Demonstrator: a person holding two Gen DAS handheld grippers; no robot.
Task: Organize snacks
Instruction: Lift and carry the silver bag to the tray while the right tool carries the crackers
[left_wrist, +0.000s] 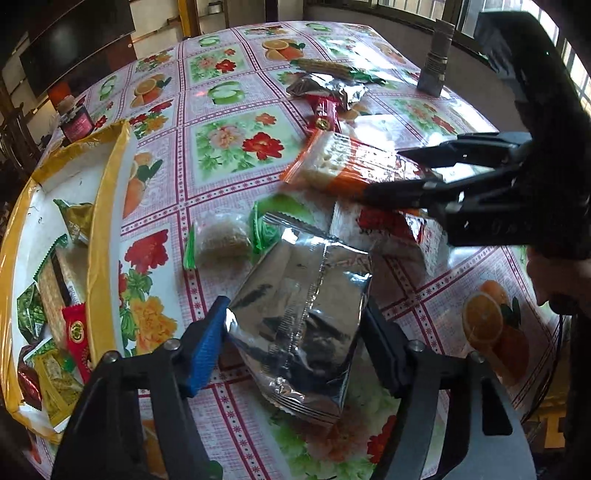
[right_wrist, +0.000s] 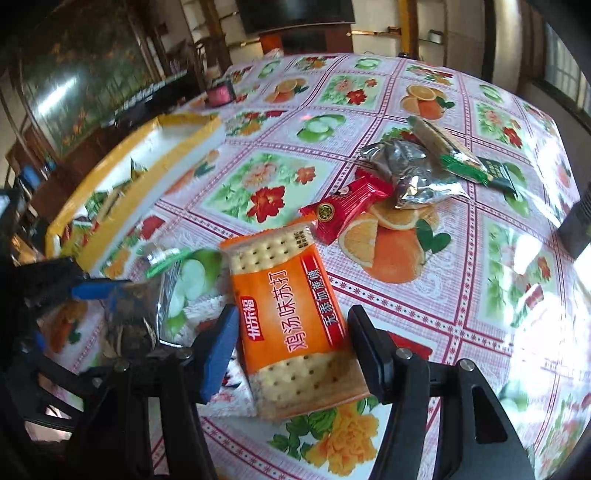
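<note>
A silver foil snack packet (left_wrist: 299, 306) lies on the flowered tablecloth, and my left gripper (left_wrist: 295, 332) is shut on it, blue pad on its left edge and black pad on its right. My right gripper (right_wrist: 291, 347) is shut on an orange soda-cracker packet (right_wrist: 284, 295), one pad on each long side. In the left wrist view that orange packet (left_wrist: 343, 162) hangs tilted above the table in the right gripper (left_wrist: 382, 171). A white box with a yellow rim (left_wrist: 107, 221) at the left holds several snack packets.
Loose snacks lie behind: a clear green-edged packet (left_wrist: 221, 240), a red-and-white packet (left_wrist: 388, 229), a small red packet (right_wrist: 347, 206), a crumpled silver bag (right_wrist: 410, 173) and a long green cracker pack (right_wrist: 454, 151). A dark jar (left_wrist: 75, 120) and a grey object (left_wrist: 436, 62) stand near the table's edges.
</note>
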